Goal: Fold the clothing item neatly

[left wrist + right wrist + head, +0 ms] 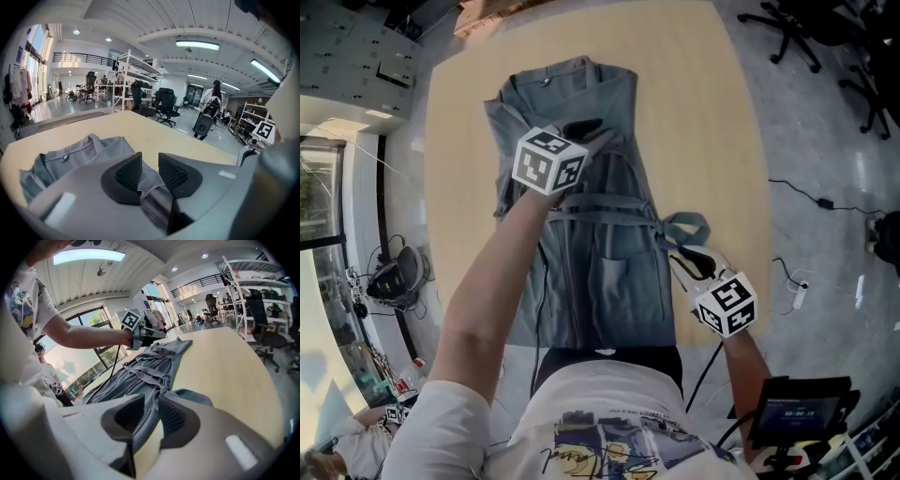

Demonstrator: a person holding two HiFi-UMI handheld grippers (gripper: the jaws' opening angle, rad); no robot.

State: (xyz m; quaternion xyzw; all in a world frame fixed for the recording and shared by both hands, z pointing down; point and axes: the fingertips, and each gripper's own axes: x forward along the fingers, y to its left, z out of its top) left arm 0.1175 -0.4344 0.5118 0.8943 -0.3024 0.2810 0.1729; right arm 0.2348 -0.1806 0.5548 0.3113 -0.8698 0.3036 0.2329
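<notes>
A grey garment (600, 234) lies lengthwise on the wooden table (712, 112), collar at the far end, with ties across its middle and a tie loop (684, 225) off its right side. My left gripper (586, 129) is over the upper part near the collar. In the left gripper view its jaws (150, 161) stand apart, with a loose fold of the cloth (75, 159) lying between them. My right gripper (689, 258) is at the garment's right edge by the loop. It (151, 404) is shut on a ridge of the grey fabric (154, 366).
Bare tabletop (234, 371) runs to the right of the garment. Office chairs (797, 33) stand on the floor beyond the table's far right corner. A cable and power strip (797, 295) lie on the floor at right, and a small screen (802, 408) sits low right.
</notes>
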